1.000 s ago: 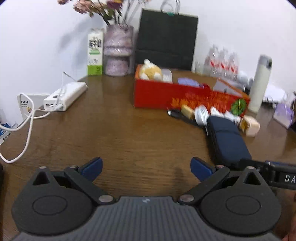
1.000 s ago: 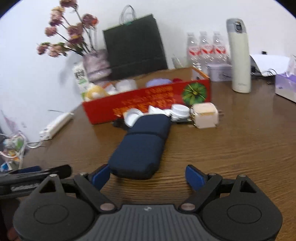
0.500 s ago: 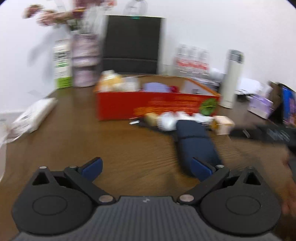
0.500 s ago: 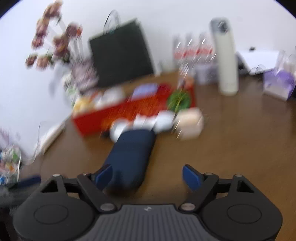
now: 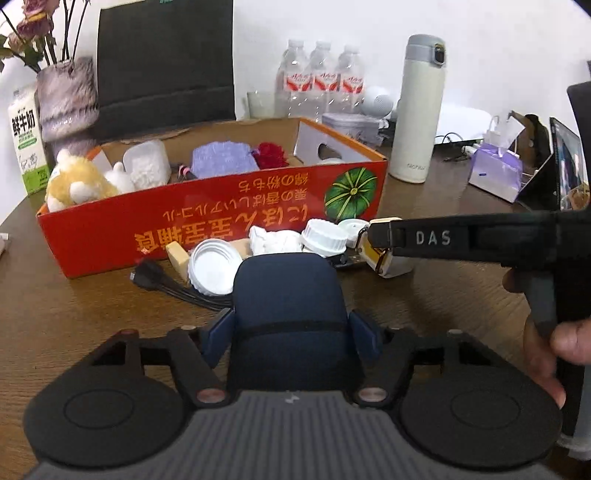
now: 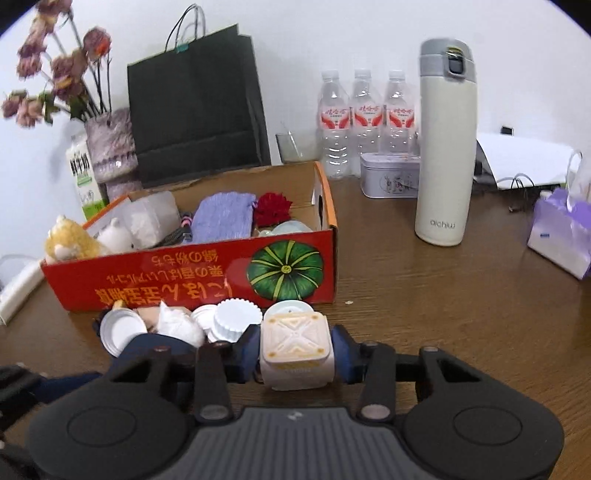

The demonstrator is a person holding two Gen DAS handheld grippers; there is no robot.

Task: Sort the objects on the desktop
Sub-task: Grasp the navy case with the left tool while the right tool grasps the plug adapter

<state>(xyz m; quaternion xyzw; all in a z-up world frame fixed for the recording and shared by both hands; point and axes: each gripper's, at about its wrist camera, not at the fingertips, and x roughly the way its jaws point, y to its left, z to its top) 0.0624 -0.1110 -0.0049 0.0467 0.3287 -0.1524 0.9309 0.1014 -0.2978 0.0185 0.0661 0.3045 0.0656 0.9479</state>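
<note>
A plain white wall [image 6: 369,33] is seen at the far side, evenly and brightly lit. The scene is carried by a dark brown wooden table with a visible grain [image 6: 443,302], its curved edge seen at the far left [image 5: 14,214]. A soft sheen is shown on its surface

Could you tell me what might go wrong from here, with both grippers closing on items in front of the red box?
1. The left gripper is closing around the soft dark blue fabric pouch, which lies against the black cable and white round lid; lifting may drag them.
2. The right gripper is closing around the cream cube-shaped charger, crowded by white ribbed caps that could be knocked.
</note>
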